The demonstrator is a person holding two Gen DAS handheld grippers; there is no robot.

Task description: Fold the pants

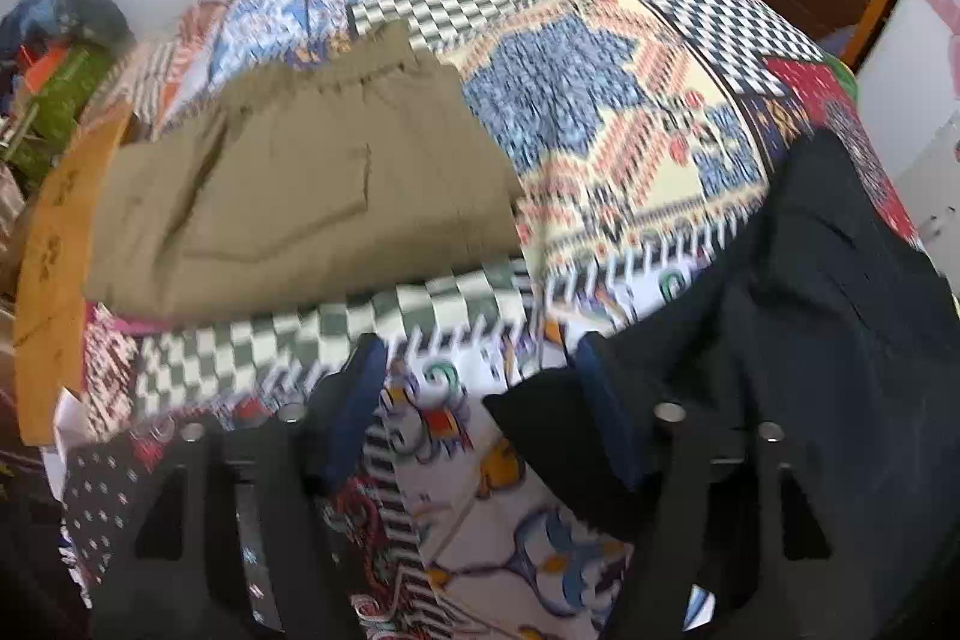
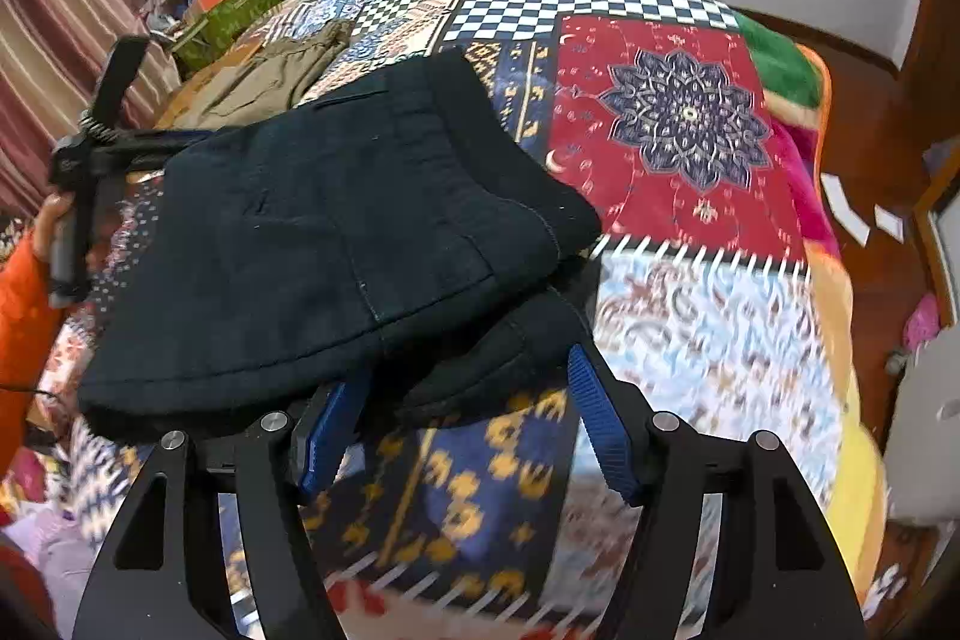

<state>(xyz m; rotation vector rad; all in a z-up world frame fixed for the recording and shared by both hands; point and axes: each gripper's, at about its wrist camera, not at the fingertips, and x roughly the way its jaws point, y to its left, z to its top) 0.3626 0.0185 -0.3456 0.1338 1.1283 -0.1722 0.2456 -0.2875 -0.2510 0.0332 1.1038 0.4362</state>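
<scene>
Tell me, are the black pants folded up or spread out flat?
Folded. The black pants lie doubled in a thick bundle on the quilt, one layer stacked over another at the near edge.

Khaki pants (image 1: 300, 196) folded on patchwork blanket (image 1: 600, 100), dark pants (image 1: 810, 310) at right, jaws apart

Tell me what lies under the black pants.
The black pants lie folded on the patchwork blanket, which shows all around them. Whatever is directly beneath them is covered and cannot be seen.
</scene>
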